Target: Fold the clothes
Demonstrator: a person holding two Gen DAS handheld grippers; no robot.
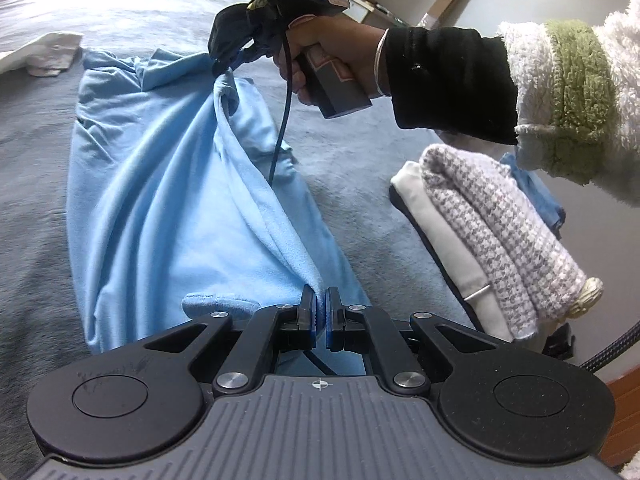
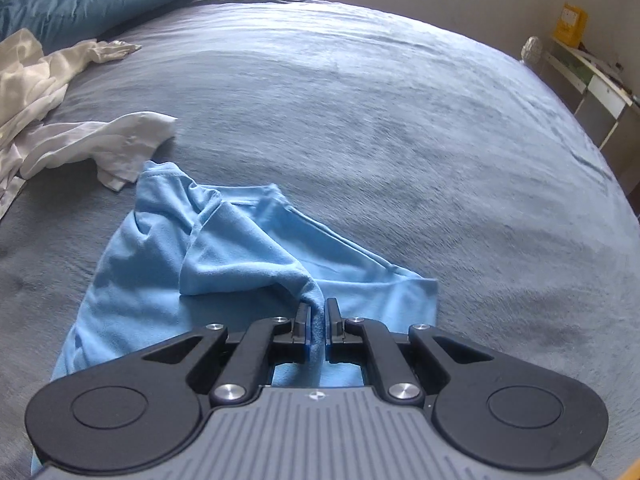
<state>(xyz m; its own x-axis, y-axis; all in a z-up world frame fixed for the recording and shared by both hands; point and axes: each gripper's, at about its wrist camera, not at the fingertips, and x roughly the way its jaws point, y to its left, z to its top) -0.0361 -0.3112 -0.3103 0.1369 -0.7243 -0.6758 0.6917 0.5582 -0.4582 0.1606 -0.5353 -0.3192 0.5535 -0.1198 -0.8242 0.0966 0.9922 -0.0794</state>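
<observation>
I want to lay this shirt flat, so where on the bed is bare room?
Bare bedspread lies beyond the blue shirt, toward the window. Crowded: white clothes by the pillow, and the folded stack at the bed's edge.

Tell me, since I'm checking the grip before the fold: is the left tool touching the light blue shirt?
Touching. The left wrist view shows the left tool shut on a pinched ridge of the light blue shirt, with fabric pressed between its pads.
</observation>
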